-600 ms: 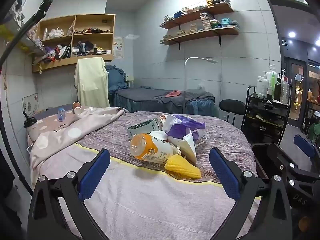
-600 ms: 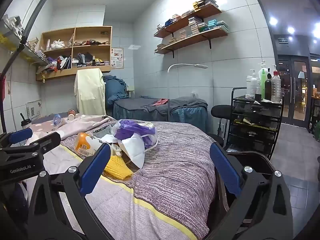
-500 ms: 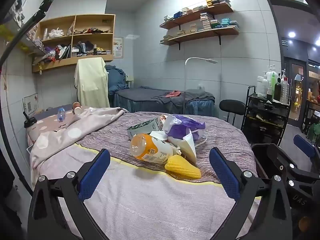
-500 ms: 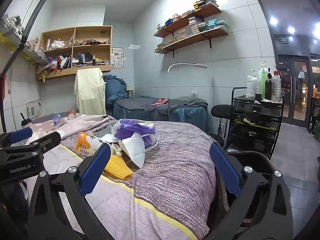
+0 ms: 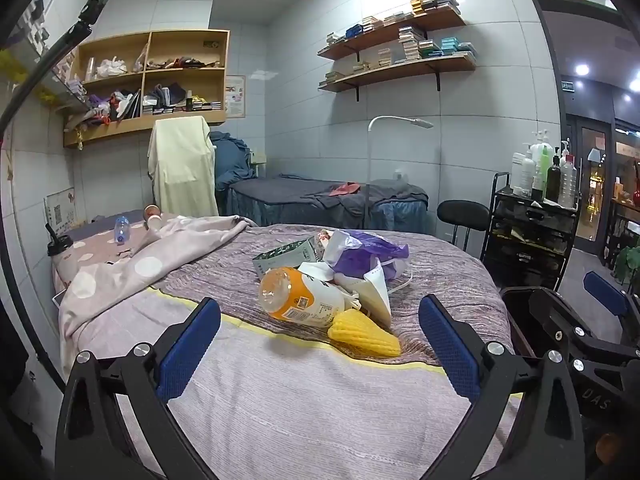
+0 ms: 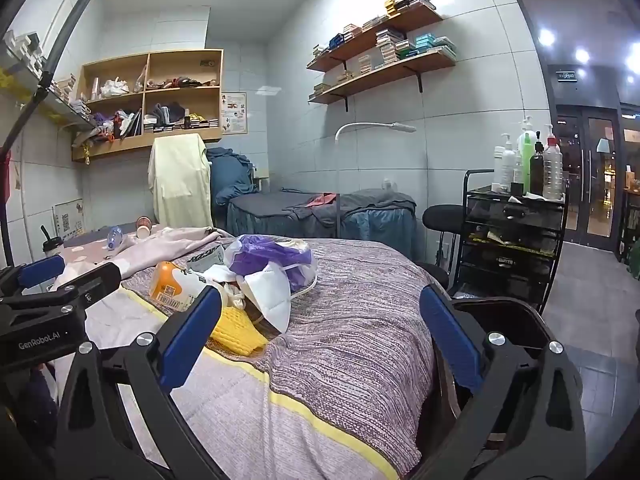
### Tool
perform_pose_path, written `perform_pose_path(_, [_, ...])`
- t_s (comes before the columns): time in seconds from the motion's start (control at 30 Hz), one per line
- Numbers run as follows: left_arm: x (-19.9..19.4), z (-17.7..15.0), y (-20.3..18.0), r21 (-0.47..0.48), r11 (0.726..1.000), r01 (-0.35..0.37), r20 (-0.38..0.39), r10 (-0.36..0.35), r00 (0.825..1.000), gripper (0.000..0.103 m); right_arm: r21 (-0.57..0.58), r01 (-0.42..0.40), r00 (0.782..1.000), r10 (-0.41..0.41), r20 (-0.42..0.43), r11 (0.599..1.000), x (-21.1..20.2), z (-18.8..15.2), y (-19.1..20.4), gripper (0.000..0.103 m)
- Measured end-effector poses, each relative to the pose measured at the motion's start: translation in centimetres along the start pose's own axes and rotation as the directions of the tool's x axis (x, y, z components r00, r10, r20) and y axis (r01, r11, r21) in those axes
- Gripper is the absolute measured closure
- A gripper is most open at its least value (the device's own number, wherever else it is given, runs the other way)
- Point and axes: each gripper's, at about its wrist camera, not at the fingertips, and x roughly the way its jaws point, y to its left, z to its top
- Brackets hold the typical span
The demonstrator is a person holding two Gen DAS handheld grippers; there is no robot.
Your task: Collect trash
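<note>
Hovering: both tongs (image 5: 319, 334) (image 6: 320, 330) released, empty | orange bottle (image 5: 302, 294), yellow cloth (image 5: 364, 334), probably mask (image 6: 270, 294) on bed (image 5: 280, 392)

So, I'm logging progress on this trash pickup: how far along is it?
Nothing looks done yet. The orange plastic bottle, yellow knitted cloth, white face mask, purple plastic bag and green patterned carton all lie piled on the striped bedspread. Nothing is in hand: the left tool and right tool are both open and empty, short of the pile. The whole pile is left.
</note>
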Motion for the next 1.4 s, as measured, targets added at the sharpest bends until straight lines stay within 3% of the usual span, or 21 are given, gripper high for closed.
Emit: perform_pose_path(1.4, [-0.1, -0.6, -0.7, 0.005, 1.0, 0.006, -0.009, -0.006, 1.0, 0.006, 0.001, -0.009, 1.0, 0.009, -0.026, 1.0, 0.2, -0.2, 0.2, 0.005])
